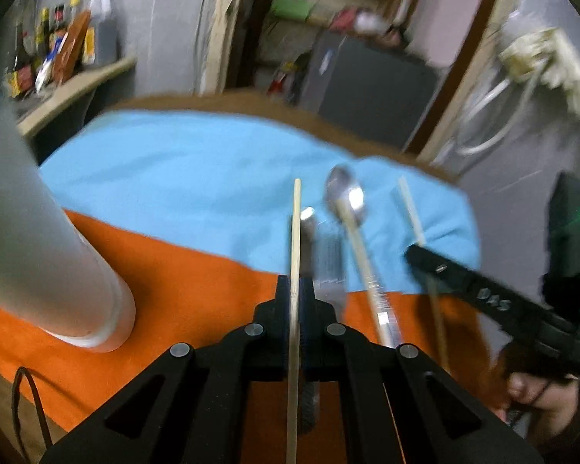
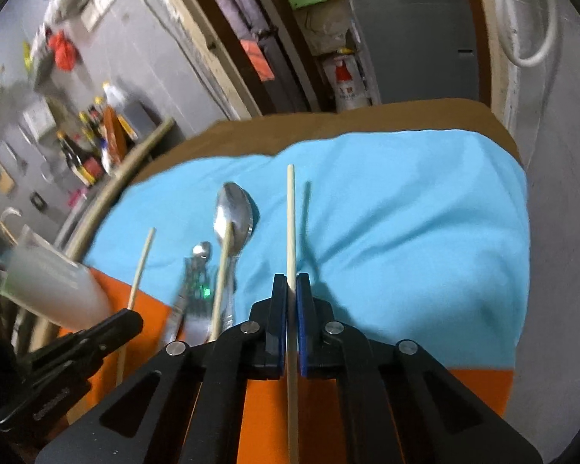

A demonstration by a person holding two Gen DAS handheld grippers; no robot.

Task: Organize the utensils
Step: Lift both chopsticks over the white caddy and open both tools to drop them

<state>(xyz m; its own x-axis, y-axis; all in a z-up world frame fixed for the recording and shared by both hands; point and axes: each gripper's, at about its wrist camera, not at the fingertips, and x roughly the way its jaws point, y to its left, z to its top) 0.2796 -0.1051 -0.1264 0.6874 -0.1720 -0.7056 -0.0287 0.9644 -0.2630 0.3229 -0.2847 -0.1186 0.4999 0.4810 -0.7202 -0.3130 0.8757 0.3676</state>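
Note:
My left gripper (image 1: pixel 295 284) is shut on a pale wooden chopstick (image 1: pixel 297 212) that runs straight up between its blue pads. My right gripper (image 2: pixel 291 280) is shut on a second chopstick (image 2: pixel 290 212), held above the blue cloth. In the left wrist view the right gripper (image 1: pixel 411 251) shows at the right with its chopstick (image 1: pixel 411 208). A steel spoon (image 2: pixel 234 212) lies between the grippers with a third chopstick (image 2: pixel 224 270) across it. Another metal utensil (image 2: pixel 197 266) lies beside it, blurred. A white cup (image 1: pixel 38 251) stands at the left.
A blue cloth (image 2: pixel 406 212) overlaps an orange cloth (image 1: pixel 166 270) on a brown table (image 2: pixel 251 135). A shelf with bottles (image 1: pixel 58 50) stands at the back left, a grey cabinet (image 1: pixel 367 89) behind the table. A person's hand (image 1: pixel 529 390) holds the right gripper.

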